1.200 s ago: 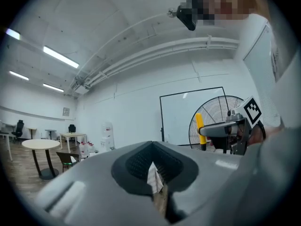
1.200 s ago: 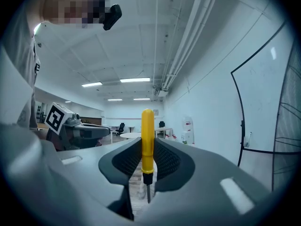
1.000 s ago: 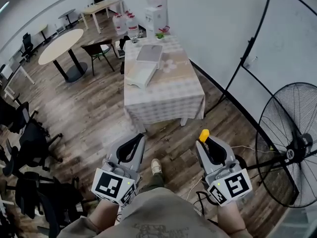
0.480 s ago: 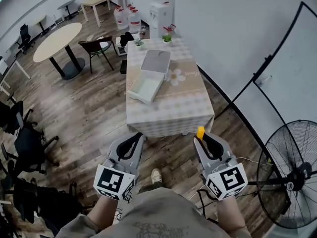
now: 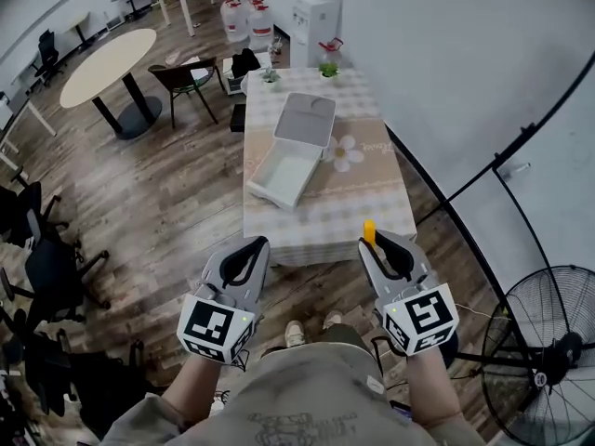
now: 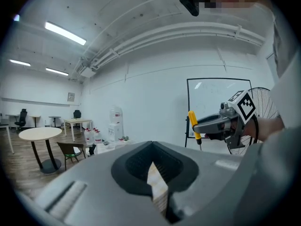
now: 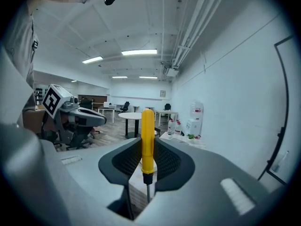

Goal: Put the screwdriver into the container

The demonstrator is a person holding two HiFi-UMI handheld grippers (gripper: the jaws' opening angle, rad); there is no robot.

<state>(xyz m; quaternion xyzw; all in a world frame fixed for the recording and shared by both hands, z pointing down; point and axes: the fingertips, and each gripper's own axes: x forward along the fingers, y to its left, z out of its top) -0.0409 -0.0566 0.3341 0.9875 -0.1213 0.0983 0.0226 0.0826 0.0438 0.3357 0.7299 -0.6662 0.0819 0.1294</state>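
**Screwdriver in hand, container not yet reached**

- The screwdriver (image 7: 147, 140) is clamped in the right gripper (image 5: 374, 243). The jaws are closed on the lower part of the yellow handle.
- It is held upright, with the handle end above the jaws and the black collar and thin shaft hanging below. A grip on the thick handle is judged the safer choice, since the shaft would give the pads little to bite on.
- The left gripper (image 5: 257, 245) is clenched with nothing in it: its tips meet and only background is seen through the loop behind them. It is carried level beside the right one. No job for it is evident, though it could be used to steady the box.
- The container (image 5: 270, 193), a shallow white box, sits on the table (image 5: 381, 216) ahead, on a checked cloth. Its lid (image 5: 310, 119) is folded back on the far side, so the opening is exposed toward the person.
- The container is set at an angle on the near-left part of the tabletop, so it can be reached from the near edge.
- Both grippers are short of the table edge and well apart from the container. The step in hand is judged to be the carry, with placing not yet started.
- The box interior looks empty, but it is small in the head view, so this is not certain.
- For the next move, the tool would probably need tilting toward flat, because the box is shallow and an upright drop could tip it out.
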